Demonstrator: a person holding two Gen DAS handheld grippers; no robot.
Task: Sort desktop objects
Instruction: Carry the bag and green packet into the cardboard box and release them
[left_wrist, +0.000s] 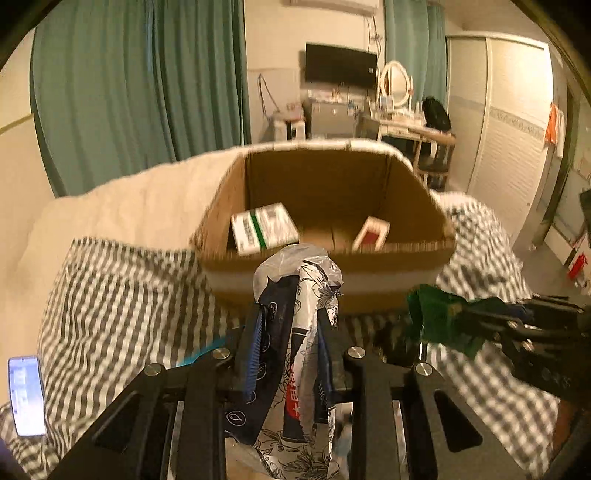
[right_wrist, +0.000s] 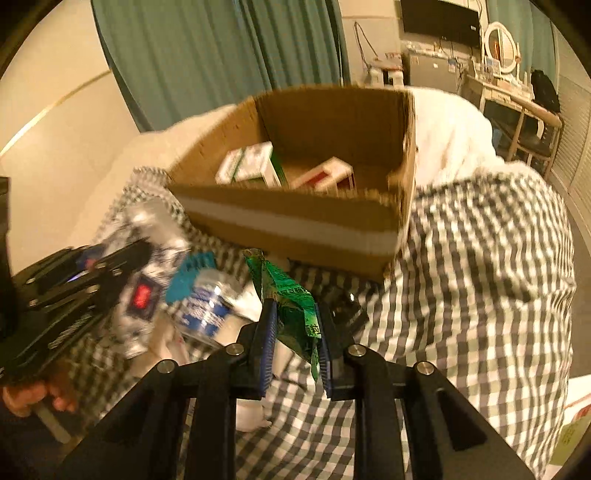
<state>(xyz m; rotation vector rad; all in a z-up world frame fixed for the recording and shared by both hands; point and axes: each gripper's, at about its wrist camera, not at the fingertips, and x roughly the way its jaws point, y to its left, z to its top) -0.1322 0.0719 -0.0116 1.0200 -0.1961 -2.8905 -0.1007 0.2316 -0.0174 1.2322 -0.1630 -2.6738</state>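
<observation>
My left gripper (left_wrist: 293, 314) is shut on a black-and-white printed snack packet (left_wrist: 306, 332) and holds it just in front of an open cardboard box (left_wrist: 406, 192). The box (right_wrist: 280, 218) holds a white-and-green carton (left_wrist: 264, 227) and a red-and-white carton (left_wrist: 371, 233). My right gripper (right_wrist: 295, 314) is shut on a crumpled green packet (right_wrist: 291, 299), also near the box's front wall. The right gripper with the green packet (left_wrist: 439, 321) shows at the right of the left wrist view. The left gripper (right_wrist: 122, 258) shows at the left of the right wrist view.
The box stands on a bed with a grey-and-white checked cover (right_wrist: 480, 277) and a cream quilt (left_wrist: 147, 206). A lit phone (left_wrist: 26, 395) lies at the left. A plastic bottle (right_wrist: 210, 302) and a teal item (right_wrist: 190, 280) lie on the cover. A dresser (left_wrist: 413, 125) stands behind.
</observation>
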